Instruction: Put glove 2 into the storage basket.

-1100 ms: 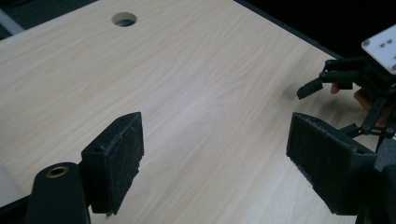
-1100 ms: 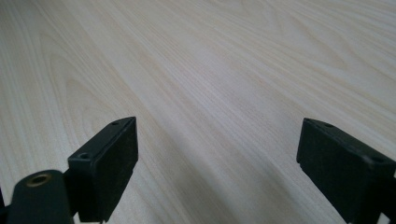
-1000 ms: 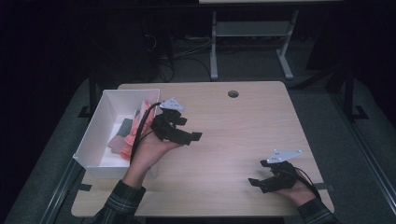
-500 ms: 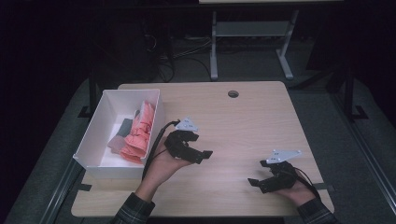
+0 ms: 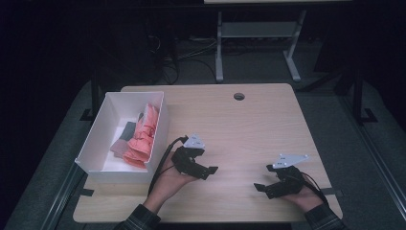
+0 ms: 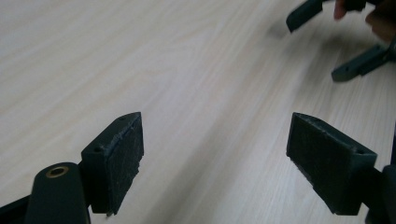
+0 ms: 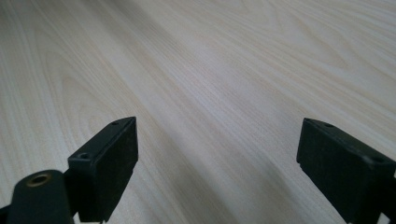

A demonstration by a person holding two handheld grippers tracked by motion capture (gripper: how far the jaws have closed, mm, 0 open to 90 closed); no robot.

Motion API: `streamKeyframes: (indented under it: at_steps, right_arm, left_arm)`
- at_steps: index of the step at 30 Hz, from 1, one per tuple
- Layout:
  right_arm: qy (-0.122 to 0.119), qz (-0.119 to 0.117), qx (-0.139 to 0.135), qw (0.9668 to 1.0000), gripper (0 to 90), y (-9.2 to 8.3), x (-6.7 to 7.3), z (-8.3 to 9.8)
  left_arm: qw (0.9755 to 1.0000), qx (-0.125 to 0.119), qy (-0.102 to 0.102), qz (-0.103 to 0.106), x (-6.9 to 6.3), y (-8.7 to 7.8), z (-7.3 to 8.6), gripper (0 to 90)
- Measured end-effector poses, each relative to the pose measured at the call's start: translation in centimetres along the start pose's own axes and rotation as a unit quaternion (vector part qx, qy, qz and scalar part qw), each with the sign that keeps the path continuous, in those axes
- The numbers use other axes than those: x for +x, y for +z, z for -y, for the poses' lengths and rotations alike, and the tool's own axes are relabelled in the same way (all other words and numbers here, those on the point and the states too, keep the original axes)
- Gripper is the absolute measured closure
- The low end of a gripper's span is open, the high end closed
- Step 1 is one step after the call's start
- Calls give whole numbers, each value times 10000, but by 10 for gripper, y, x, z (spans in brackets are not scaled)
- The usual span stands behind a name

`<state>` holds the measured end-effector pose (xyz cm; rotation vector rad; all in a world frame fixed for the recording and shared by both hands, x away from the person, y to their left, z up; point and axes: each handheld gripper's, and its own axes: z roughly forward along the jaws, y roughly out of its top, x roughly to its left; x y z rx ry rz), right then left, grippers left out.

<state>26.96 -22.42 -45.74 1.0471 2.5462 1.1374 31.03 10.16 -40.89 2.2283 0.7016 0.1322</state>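
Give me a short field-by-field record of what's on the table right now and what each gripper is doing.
surface: light wooden table
container: white rectangular box at the table's left edge
contents: crumpled salmon-pink cloth and a grey piece
left gripper: open, holding nothing, beside the box
right gripper: open, holding nothing, near the front right edge

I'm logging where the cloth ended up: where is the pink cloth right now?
In the high view, the pink cloth lies inside the white box at the table's left edge, against the box's right wall beside a grey item. The left tongs are just right of the box.
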Motion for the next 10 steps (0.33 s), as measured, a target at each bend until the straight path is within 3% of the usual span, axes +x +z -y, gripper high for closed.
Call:
streamKeyframes:
  at_steps: [4,10]
  right_arm:
    - [-7,0,4,10000,123,0,0,0]
    - [-6,0,7,10000,123,0,0,0]
  left_arm:
    - [9996,252,83,4,-2,9,12,183]
    - [9995,298,107,-22,-4,12,18,181]
